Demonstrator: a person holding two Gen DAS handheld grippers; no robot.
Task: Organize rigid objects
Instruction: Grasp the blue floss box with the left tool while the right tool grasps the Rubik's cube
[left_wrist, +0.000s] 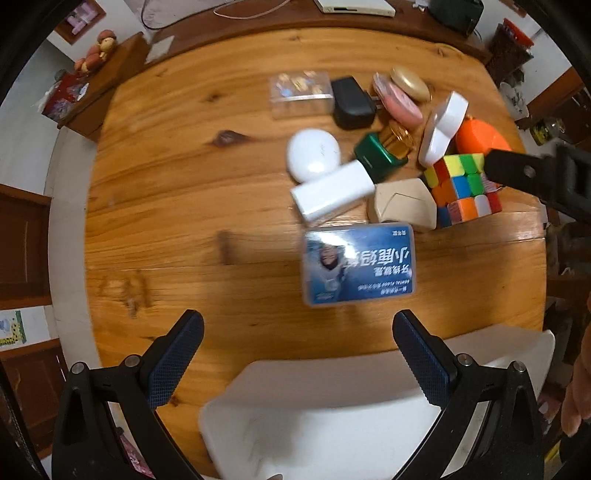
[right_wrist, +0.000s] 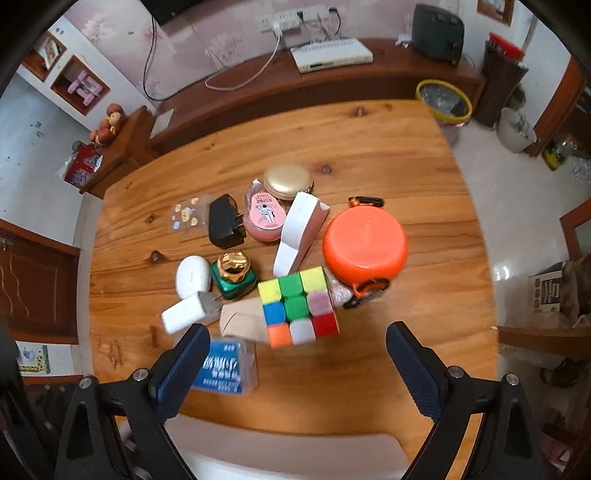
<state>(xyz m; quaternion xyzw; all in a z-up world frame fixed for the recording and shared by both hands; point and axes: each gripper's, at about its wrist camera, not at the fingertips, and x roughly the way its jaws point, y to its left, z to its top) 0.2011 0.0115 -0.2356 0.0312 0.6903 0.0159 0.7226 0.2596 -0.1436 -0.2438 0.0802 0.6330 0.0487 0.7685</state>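
Note:
A heap of small rigid items lies on the round wooden table (left_wrist: 184, 192). A blue floss box (left_wrist: 359, 265) is nearest my left gripper (left_wrist: 297, 347), which is open and empty just short of it. Behind the box lie a white charger (left_wrist: 332, 192), a beige case (left_wrist: 402, 203), a colour cube (left_wrist: 461, 186), a white round case (left_wrist: 313, 153) and a green bottle with a gold cap (left_wrist: 384, 149). My right gripper (right_wrist: 297, 354) is open above the table's near edge. The colour cube (right_wrist: 297, 306) sits just ahead of it, beside an orange round container (right_wrist: 364, 243).
A white tray (left_wrist: 332, 417) rests at the table's near edge under both grippers. Further back lie a black plug adapter (right_wrist: 225, 223), a pink case (right_wrist: 264, 218), a gold compact (right_wrist: 288, 181), a white box (right_wrist: 299, 232) and a clear sticker packet (right_wrist: 186, 218). A dark wooden cabinet (right_wrist: 332, 85) runs behind the table.

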